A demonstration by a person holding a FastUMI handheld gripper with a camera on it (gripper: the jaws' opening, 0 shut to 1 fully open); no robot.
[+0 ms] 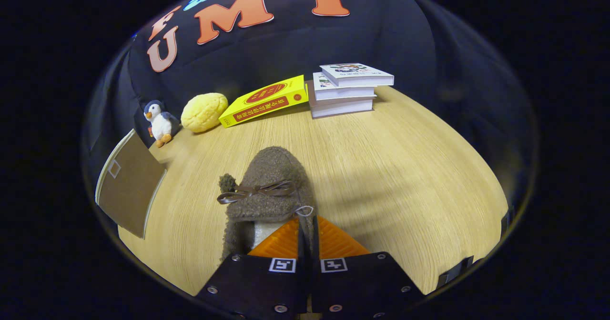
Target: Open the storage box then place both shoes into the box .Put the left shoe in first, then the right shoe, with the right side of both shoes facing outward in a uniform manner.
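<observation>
Your tongs [309, 225] are clamped on the rim of the shoe [271, 191], toe pointing far across the worktop [405, 167]. Keep that pinch firm and carry it level towards the box [128, 186] at the left.

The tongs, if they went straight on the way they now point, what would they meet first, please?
The tongs are already shut on the shoe's collar, so the shoe comes first. Beyond its toe, bare table, then probably the yellow box or the books; depth is unclear.
</observation>
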